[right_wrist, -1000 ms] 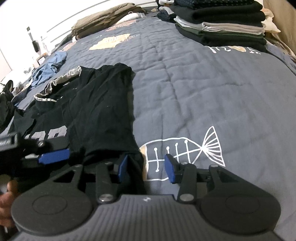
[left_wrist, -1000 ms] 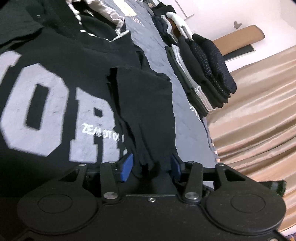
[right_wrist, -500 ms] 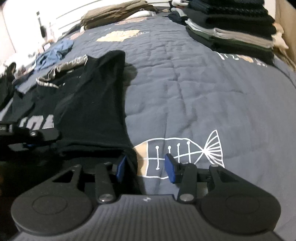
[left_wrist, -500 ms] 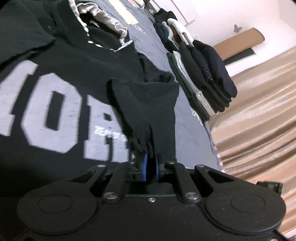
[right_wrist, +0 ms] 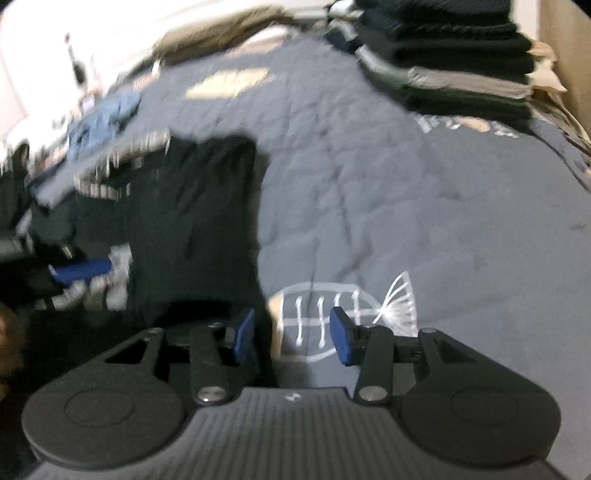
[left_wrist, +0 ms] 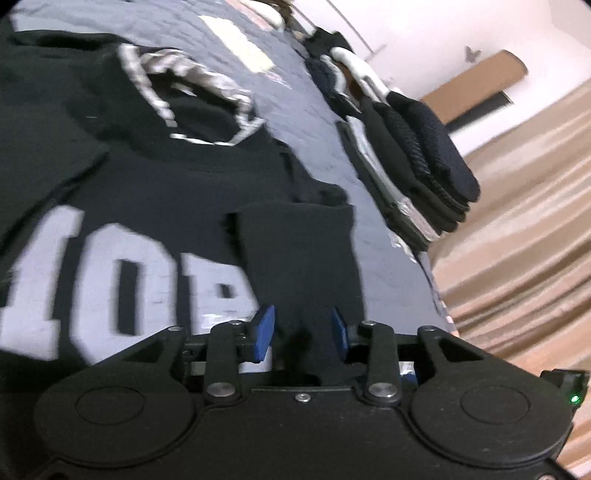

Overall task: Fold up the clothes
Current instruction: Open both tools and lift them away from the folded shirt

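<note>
A black T-shirt (left_wrist: 177,206) with big grey letters lies spread on the bed, its striped collar (left_wrist: 207,85) towards the far side. Its sleeve (left_wrist: 303,251) is folded over onto the chest. My left gripper (left_wrist: 301,332) has its jaws opening, and the sleeve's end hangs loosely between the blue pads. In the right wrist view the same shirt (right_wrist: 195,221) lies left of centre, with the left gripper's blue pad (right_wrist: 79,269) beside it. My right gripper (right_wrist: 291,334) stands open; the shirt's edge runs by its left finger and bare quilt shows between the pads.
A grey quilt (right_wrist: 406,203) with a white fish print (right_wrist: 347,314) covers the bed. A stack of folded clothes (right_wrist: 454,70) (left_wrist: 424,158) stands at the far right. A blue garment (right_wrist: 107,118) and beige clothes (right_wrist: 229,26) lie beyond. A tan curtain (left_wrist: 517,240) hangs alongside.
My left gripper closed on the sleeve's end half a second ago and has since spread its jaws again. Both views have risen slightly and are blurred.
</note>
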### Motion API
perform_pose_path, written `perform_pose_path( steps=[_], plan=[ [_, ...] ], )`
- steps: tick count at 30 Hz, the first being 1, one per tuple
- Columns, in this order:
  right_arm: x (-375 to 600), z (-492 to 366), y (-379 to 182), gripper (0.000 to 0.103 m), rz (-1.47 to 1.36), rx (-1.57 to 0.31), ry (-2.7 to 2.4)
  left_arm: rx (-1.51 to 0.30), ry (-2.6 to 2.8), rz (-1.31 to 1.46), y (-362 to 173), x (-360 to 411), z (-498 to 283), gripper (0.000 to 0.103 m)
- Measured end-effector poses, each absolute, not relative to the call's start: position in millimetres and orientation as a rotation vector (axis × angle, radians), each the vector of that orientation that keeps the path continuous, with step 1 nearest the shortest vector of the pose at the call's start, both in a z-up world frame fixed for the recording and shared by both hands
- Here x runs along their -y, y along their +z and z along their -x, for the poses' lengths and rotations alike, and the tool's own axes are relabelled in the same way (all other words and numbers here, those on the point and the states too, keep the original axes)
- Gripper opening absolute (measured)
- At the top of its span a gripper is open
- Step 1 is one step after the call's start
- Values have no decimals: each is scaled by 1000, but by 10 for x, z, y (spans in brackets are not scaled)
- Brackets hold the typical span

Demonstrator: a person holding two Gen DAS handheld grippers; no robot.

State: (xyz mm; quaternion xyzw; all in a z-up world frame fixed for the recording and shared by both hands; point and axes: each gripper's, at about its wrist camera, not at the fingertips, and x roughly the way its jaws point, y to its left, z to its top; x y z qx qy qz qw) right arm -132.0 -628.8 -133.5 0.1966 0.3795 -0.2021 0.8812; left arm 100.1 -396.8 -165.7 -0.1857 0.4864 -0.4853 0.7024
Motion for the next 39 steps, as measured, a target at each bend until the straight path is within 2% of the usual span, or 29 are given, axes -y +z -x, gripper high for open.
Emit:
perform_pose_path(
  steps=[5, 10, 12, 14, 15, 26, 33, 39],
  plan=[
    [6369, 1400, -1205, 44, -540, -656, -365, -1161, -1124, 377, -1826, 4249, -843, 35],
    [6321, 1265, -1323, 45, -557, -721, -343, -1121, -1130, 240, -1850, 4310, -688, 37],
    [6311, 1253, -1322, 45, -570, -729, -344, -1086, -1118, 210, -1716, 4233, -624, 44],
    [6295, 1259, -1294, 45, -581, -711, -341, -1018, -1108, 166, -1559, 4091, -535, 58],
    [6277, 1258, -1281, 47, -586, -710, -339, -992, -1100, 142, -1485, 4001, -485, 59],
    [5693, 1332, -1067, 51, -503, -717, -284, -880, -941, 9, -984, 2904, -51, 60],
    [5302, 1810, -841, 52, -499, -602, -300, -806, -876, -50, -778, 2222, 330, 64],
    [4990, 2252, -888, 53, -481, -609, -323, -763, -857, -80, -727, 1798, 632, 64]
  ],
)
